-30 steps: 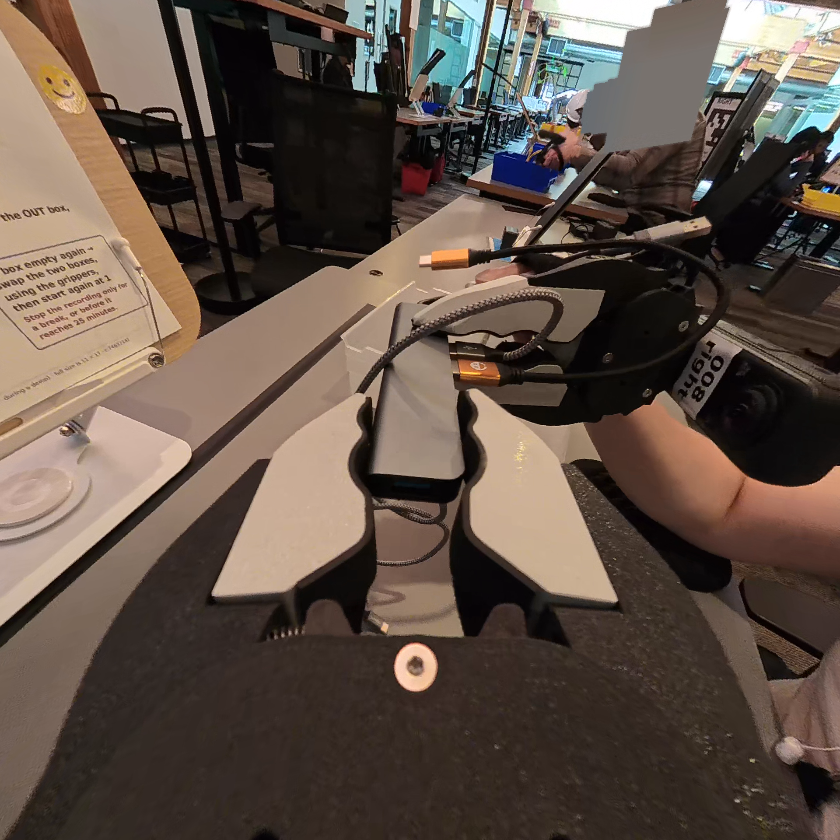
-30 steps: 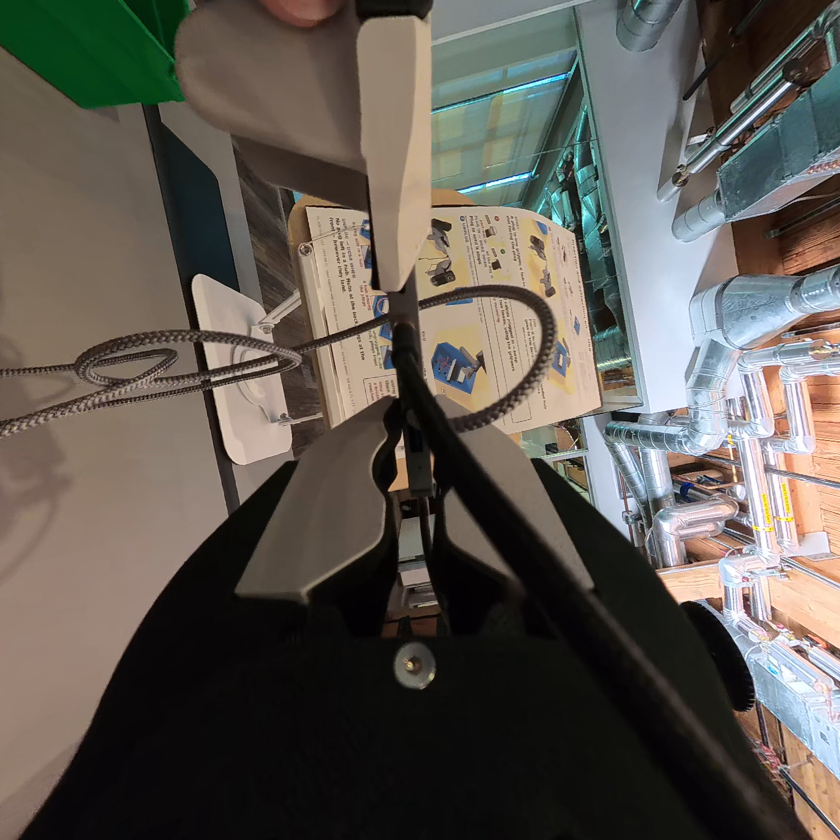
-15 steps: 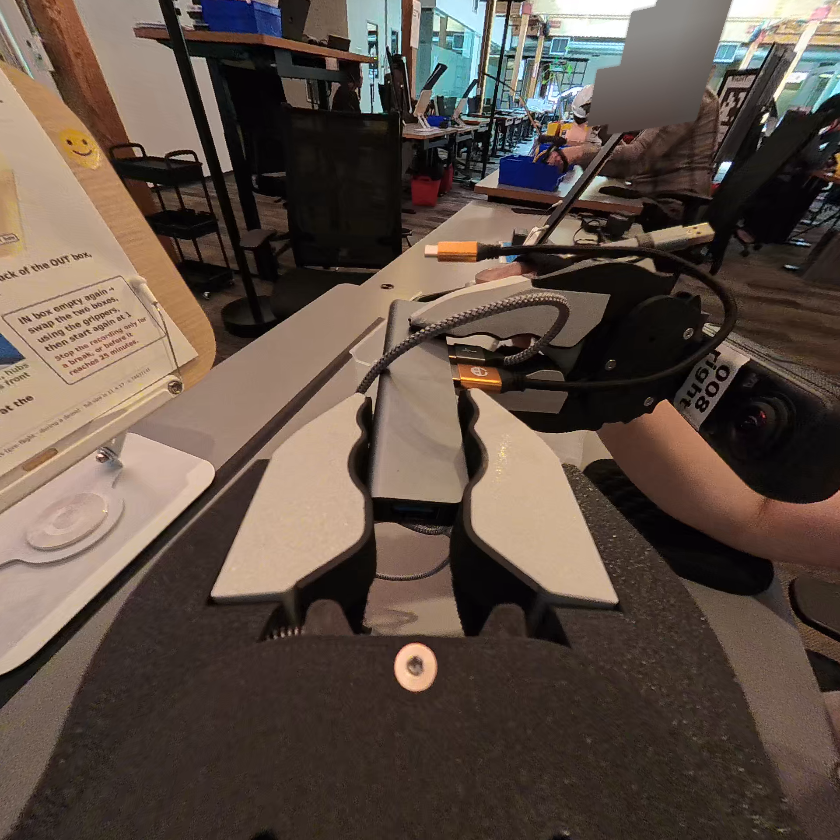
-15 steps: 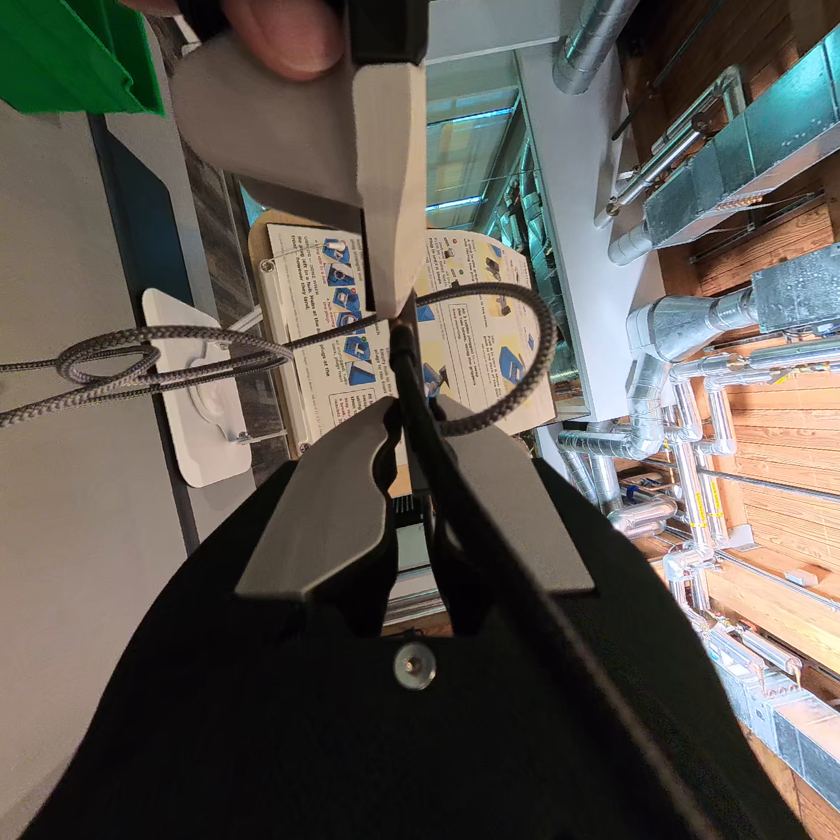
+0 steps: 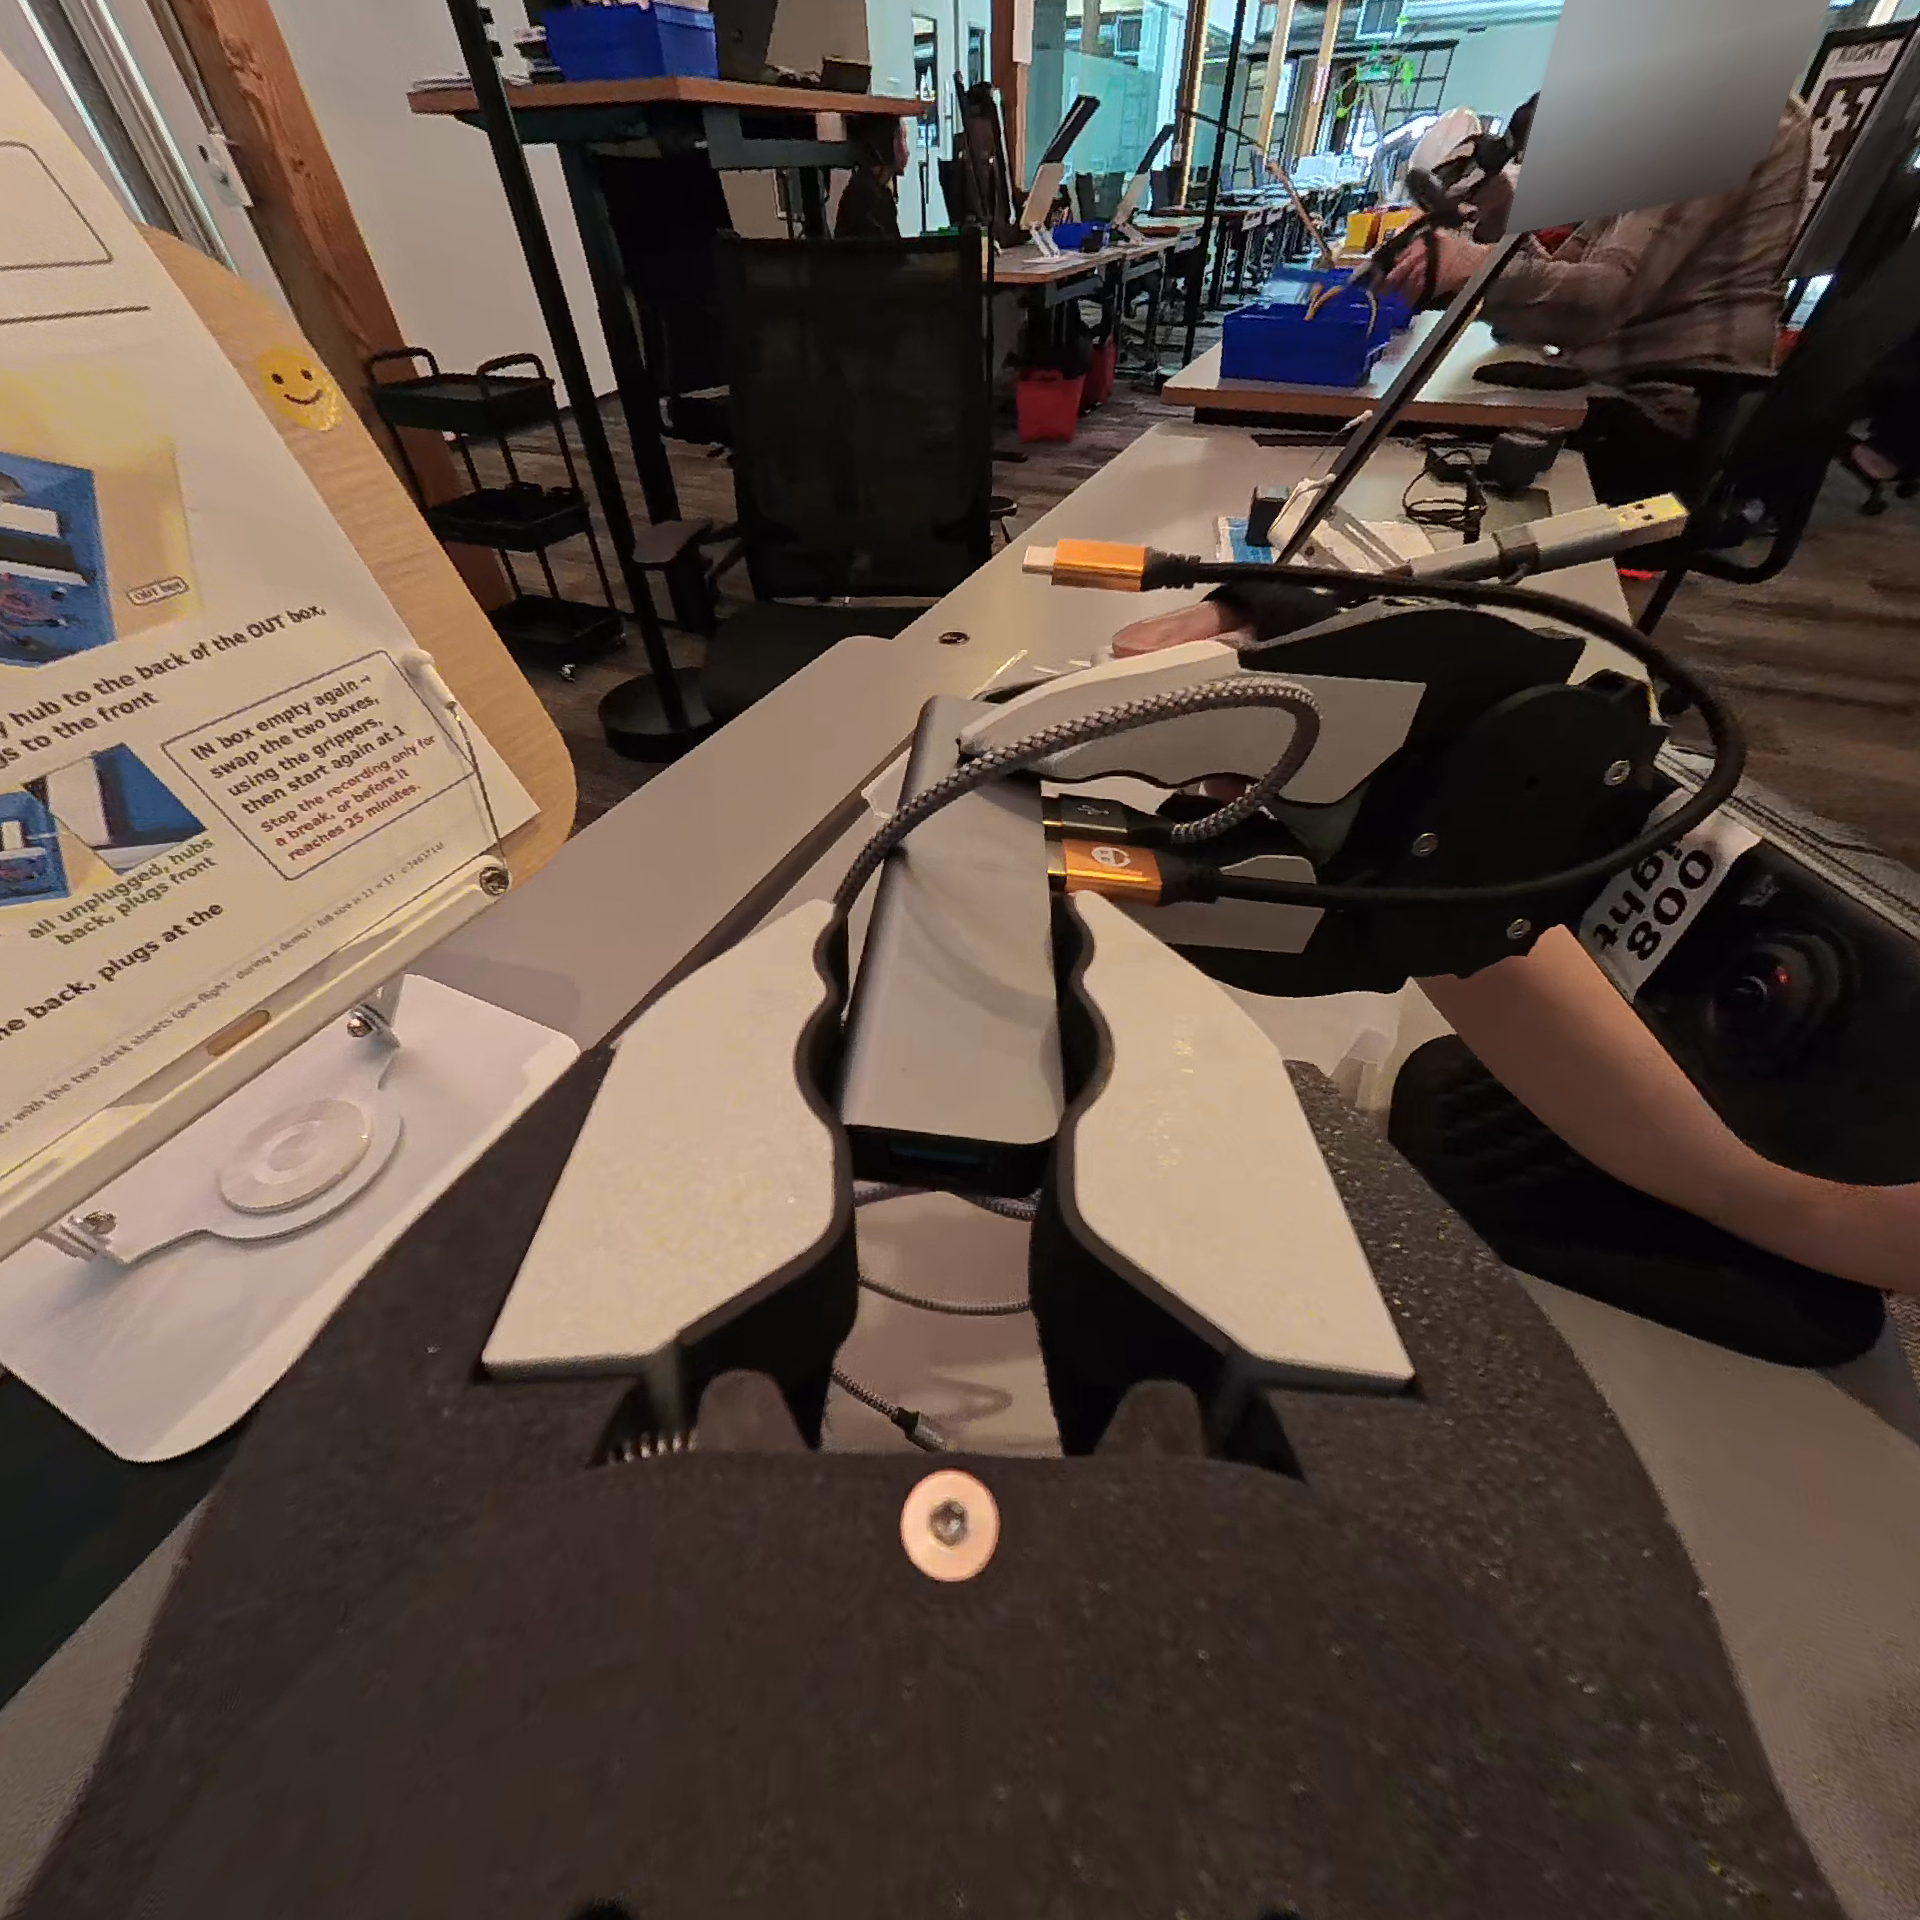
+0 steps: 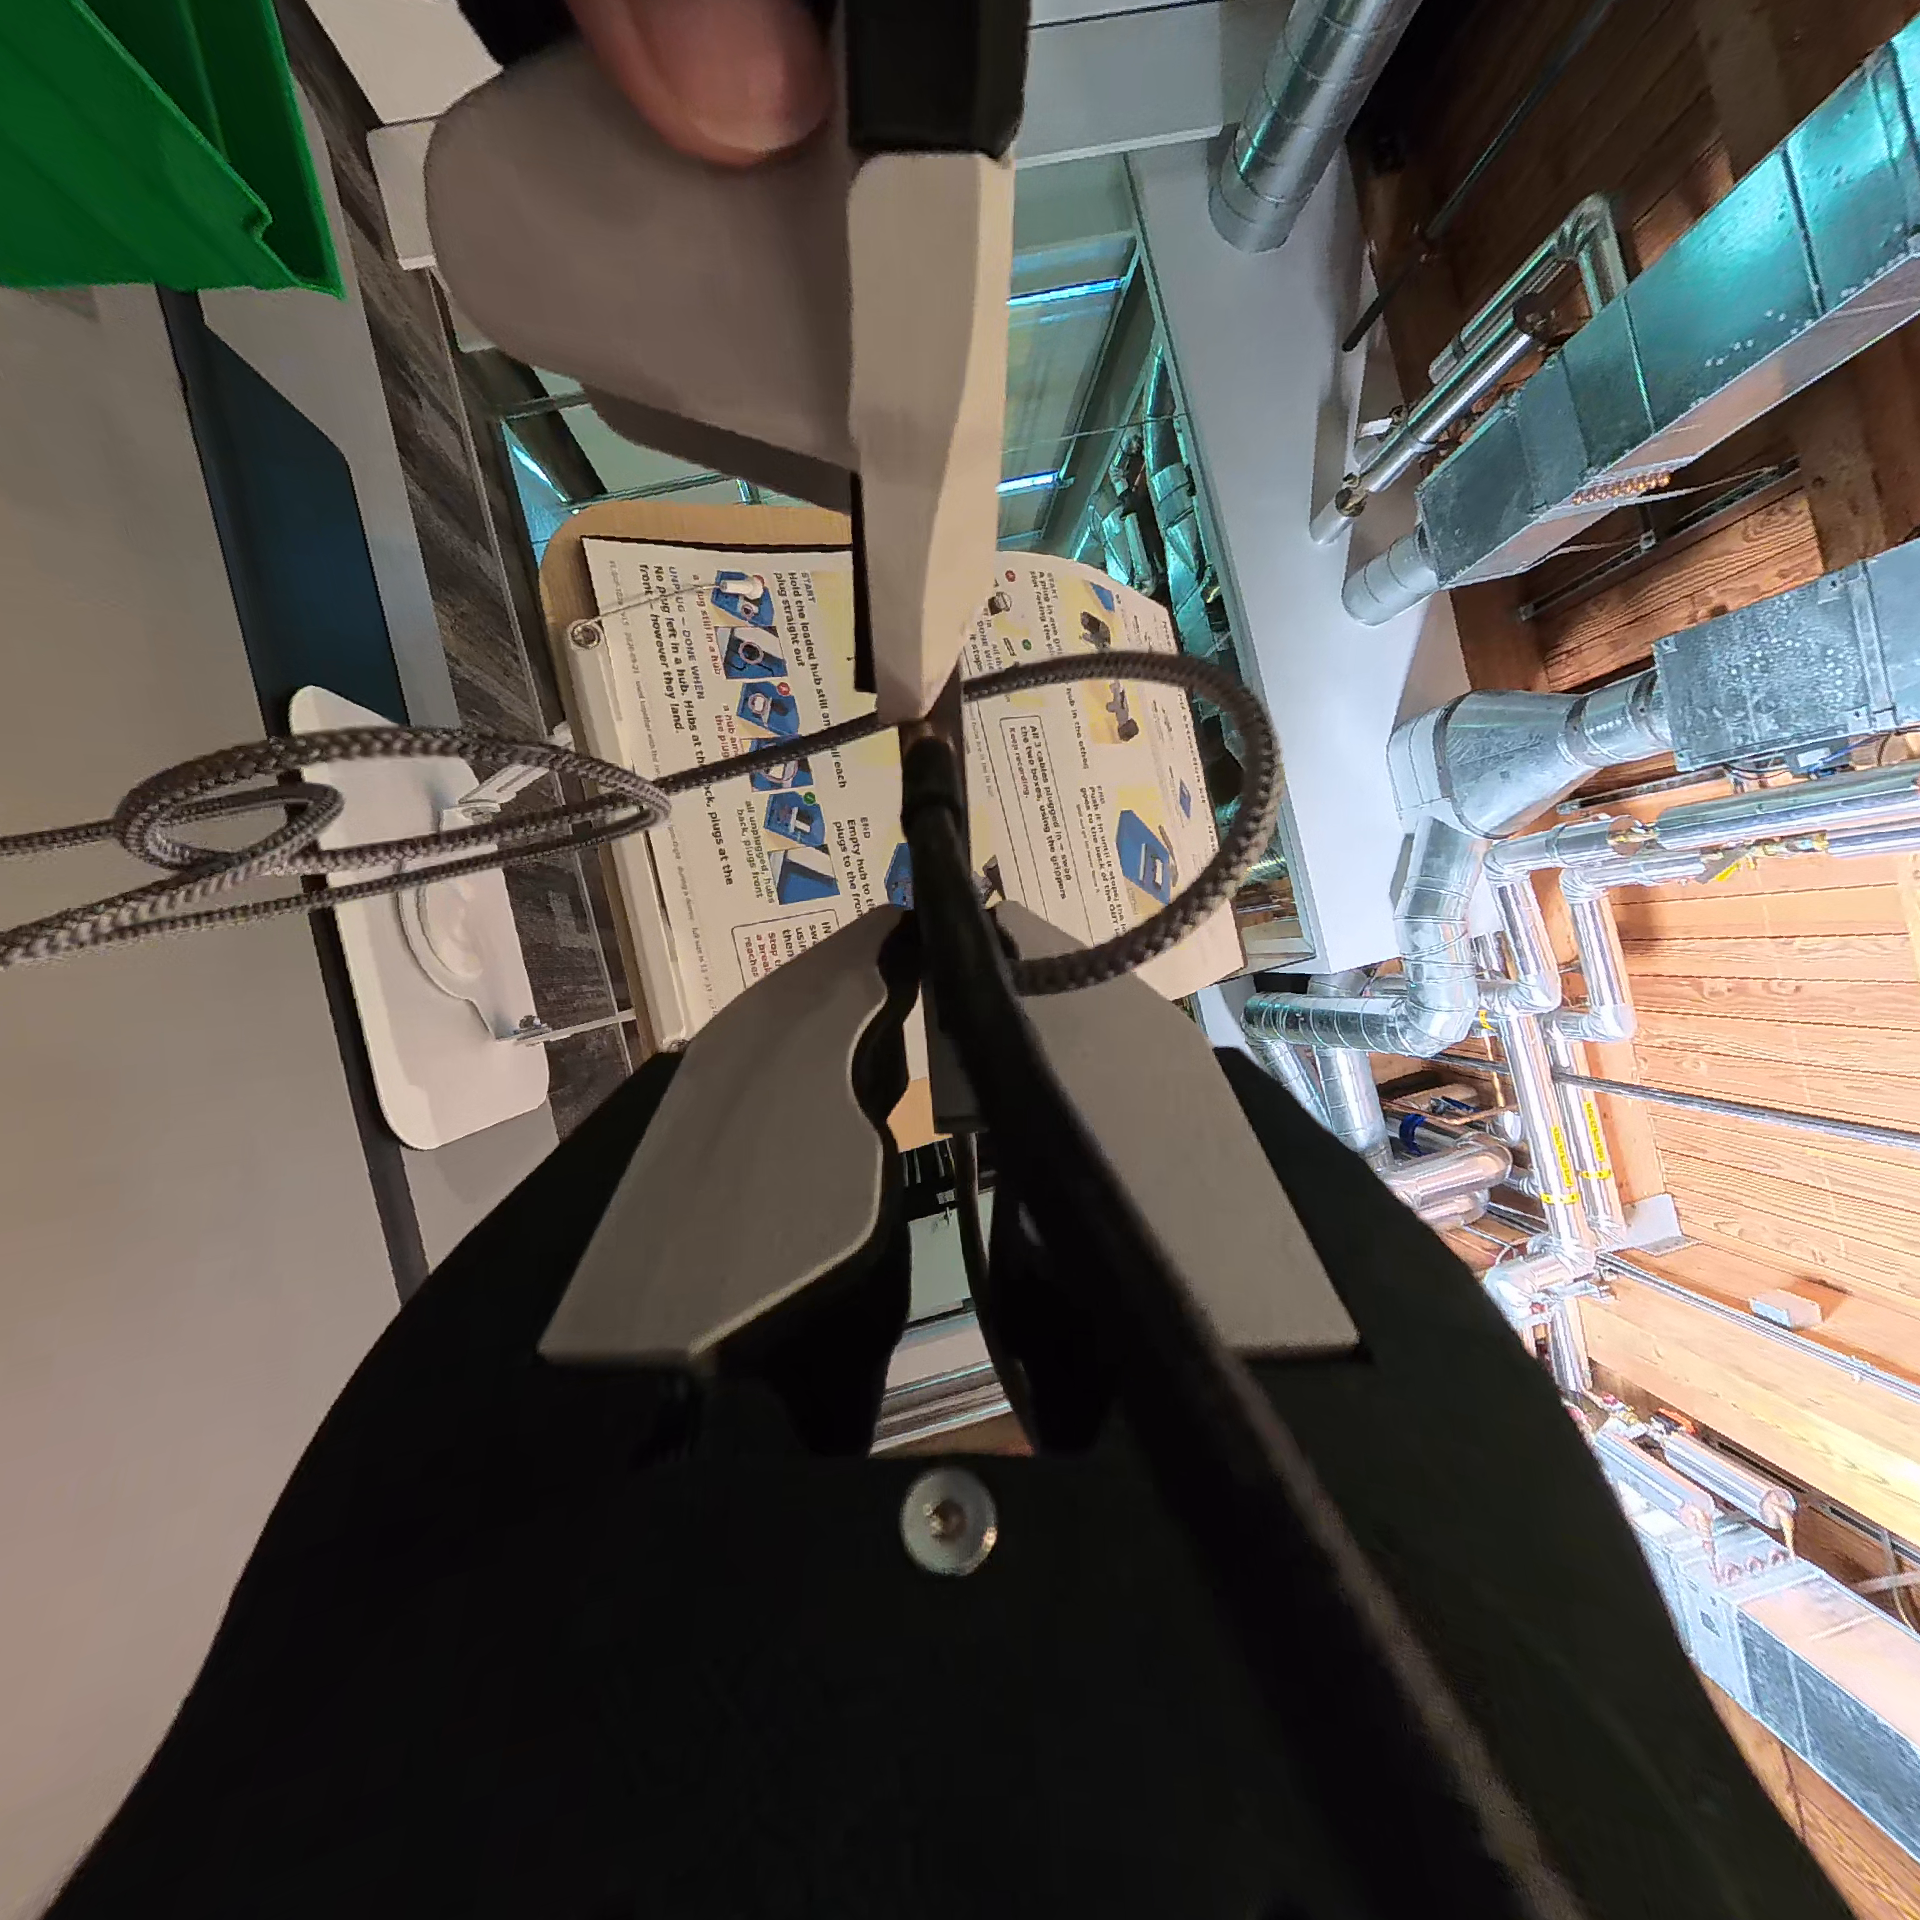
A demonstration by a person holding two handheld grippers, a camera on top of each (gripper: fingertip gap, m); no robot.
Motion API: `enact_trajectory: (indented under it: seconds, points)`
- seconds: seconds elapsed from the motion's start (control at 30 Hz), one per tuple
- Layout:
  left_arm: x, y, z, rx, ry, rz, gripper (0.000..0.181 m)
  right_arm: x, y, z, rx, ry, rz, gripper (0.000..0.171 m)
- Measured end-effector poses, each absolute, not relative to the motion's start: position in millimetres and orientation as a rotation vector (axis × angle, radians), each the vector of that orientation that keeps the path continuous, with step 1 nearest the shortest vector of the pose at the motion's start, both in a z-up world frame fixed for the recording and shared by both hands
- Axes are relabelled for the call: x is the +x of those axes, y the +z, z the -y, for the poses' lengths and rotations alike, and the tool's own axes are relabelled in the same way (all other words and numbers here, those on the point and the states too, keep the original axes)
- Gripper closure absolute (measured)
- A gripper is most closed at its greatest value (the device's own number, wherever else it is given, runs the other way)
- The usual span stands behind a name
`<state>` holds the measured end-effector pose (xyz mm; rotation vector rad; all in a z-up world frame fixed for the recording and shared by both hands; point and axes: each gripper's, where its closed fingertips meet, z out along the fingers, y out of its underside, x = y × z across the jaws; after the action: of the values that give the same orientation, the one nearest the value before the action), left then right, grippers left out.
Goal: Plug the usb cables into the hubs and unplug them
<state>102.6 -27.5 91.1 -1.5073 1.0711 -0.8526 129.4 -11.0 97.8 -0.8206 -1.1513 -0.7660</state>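
Left wrist view, centre: left gripper (image 5: 948, 1023) fingers clamped hub (image 5: 951, 997), lifted since; right gripper (image 5: 1164, 831) pinched plug (image 5: 1107, 871), unplugging pending.

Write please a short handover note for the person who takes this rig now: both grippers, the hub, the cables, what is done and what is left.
Left gripper: jaws shut on the grey hub, holding it by its long sides.
Right gripper: turned sideways, jaws around the plugs at the hub's right side; a firm clamp cannot be confirmed.
Done: the black plug and the orange plug look seated in the hub.
Loose: another orange connector and a silver connector hang free above the right gripper.
Left: pull the seated plugs straight out, probably one at a time.
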Motion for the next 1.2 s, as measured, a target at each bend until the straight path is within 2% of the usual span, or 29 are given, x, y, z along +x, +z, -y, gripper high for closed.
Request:
enact_trajectory:
  seconds: [1.2]
  points:
    - [102, 77, 18, -1.583, -0.917, -1.056, 0.146, 128, 82, 1, -0.87, -0.745, 1.193, 0.16]
